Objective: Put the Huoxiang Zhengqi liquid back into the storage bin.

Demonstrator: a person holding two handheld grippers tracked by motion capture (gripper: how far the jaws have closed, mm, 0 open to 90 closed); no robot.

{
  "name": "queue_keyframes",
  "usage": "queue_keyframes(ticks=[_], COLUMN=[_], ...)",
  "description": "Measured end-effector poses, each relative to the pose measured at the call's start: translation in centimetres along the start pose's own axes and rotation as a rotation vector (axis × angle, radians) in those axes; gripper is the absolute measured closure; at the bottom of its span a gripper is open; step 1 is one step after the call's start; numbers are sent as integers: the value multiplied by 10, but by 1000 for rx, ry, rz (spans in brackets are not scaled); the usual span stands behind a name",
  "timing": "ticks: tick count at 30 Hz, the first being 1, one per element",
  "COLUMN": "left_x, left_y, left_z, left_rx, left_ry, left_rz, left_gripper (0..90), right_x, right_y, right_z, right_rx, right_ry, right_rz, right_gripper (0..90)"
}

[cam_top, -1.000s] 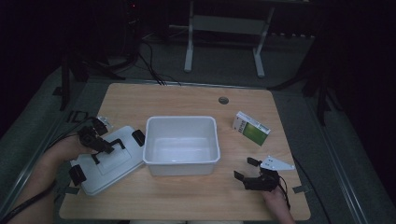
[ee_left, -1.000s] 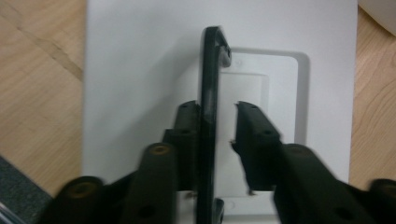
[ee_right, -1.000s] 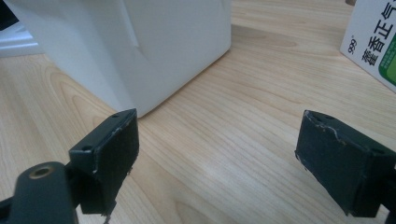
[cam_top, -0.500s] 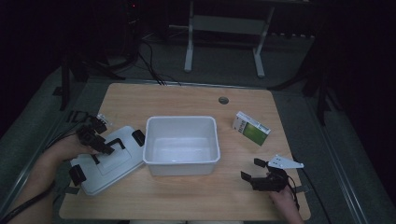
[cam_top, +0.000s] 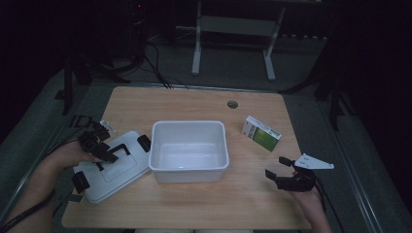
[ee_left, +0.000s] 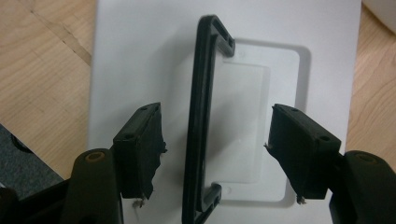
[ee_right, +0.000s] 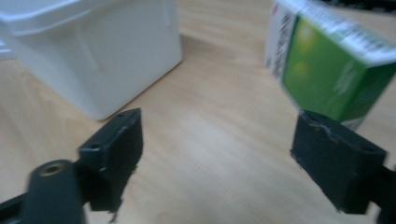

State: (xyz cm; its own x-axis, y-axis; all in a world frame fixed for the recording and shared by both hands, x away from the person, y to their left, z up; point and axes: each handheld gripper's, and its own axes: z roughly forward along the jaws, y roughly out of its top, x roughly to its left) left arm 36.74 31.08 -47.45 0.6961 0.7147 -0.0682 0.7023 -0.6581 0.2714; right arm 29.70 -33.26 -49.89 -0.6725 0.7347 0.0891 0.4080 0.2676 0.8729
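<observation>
Right claw (cam_top: 281,166) has shifted toward the green box (cam_top: 262,133).

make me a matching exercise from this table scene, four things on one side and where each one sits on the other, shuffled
Things:
1. white tub
2. white lid
3. green and white box
4. black handle

Places or states:
A. lies flat on the table, left of the tub
B. stands between the open jaws of the left gripper, untouched by its pads
C. stands open and empty at the table's middle
D. lies right of the tub, ahead of the right gripper

Pairs: 1-C, 2-A, 3-D, 4-B
</observation>
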Motion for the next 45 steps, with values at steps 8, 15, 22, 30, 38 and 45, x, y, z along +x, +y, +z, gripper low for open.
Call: queue_keyframes(ticks=[8, 15, 22, 30, 38, 45], left_x=[0, 1, 0, 2, 1, 2], left_y=[-1, -1, -1, -2, 0, -1], left_z=[3, 3, 3, 2, 2, 3], left_rx=[-3, 2, 11, 16, 15, 20], left_ry=[-2, -4, -4, -11, -15, -10], left_rz=[17, 21, 29, 26, 32, 33], left_gripper=[354, 359, 358, 358, 358, 359], right_x=[-33, -60, -79, -93, -98, -95], right_y=[25, 40, 49, 57, 69, 71], right_z=[1, 18, 40, 72, 88, 99], right_rx=[-38, 7, 63, 155, 223, 272], right_ry=[-41, -61, -81, -93, -61, -32], right_rz=[-27, -21, -11, -18, -36, -52], right_gripper=[294, 310, 311, 350, 452, 517])
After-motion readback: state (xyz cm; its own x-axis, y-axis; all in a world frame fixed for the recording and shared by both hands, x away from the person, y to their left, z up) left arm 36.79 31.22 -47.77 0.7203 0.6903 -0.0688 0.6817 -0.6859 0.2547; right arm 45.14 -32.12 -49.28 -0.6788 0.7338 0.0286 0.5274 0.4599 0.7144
